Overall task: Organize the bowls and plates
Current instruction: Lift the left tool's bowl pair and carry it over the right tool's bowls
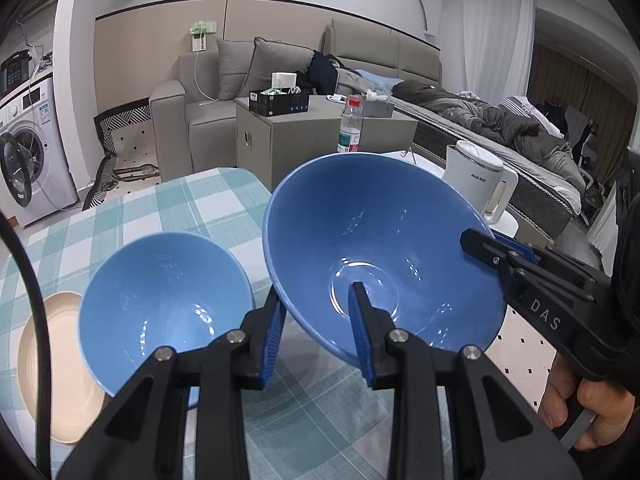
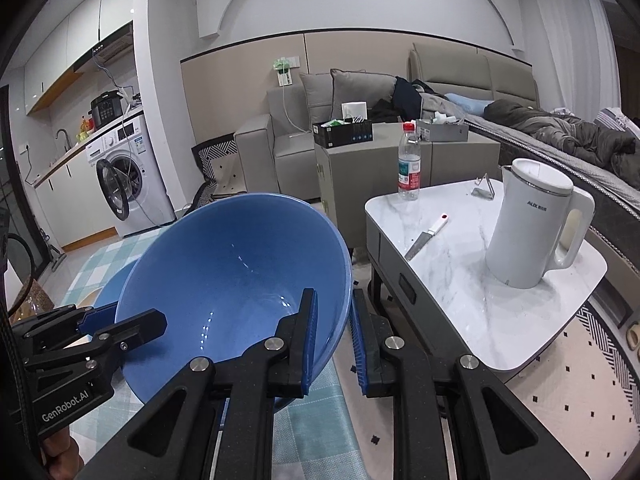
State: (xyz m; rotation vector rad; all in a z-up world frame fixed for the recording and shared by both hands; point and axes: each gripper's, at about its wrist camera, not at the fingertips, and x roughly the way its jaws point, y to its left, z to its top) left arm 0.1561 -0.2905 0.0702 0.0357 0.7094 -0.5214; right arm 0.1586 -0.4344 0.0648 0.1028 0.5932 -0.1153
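The large blue bowl (image 1: 380, 252) hangs tilted above the checked tablecloth (image 1: 168, 204), its underside and foot out of sight in both views. The left gripper (image 1: 318, 328) clamps the bowl's near rim, one blue pad inside the bowl and the other behind the wall, where only its edge shows. The right gripper (image 2: 334, 340) pinches the opposite rim in the same way, its jaws drawn narrow on the thin wall; in the left wrist view it enters from the right, with part of a hand (image 1: 580, 412) cut off at the frame edge. Just beside the held bowl, a smaller blue bowl (image 1: 164, 308) sits on the cloth, its near edge covered by the left gripper's black arms. Whether it rests on the cream plate (image 1: 52, 372) or only overlaps it cannot be told; the plate's left side is crossed by a black cable (image 1: 38, 320). In the right wrist view the big bowl blocks most of the table, and only a sliver of the smaller bowl shows behind it. Well apart stands a marble side table (image 2: 460, 300) bearing a white kettle (image 2: 536, 224), a knife (image 2: 424, 236) and a water bottle (image 2: 409, 164).
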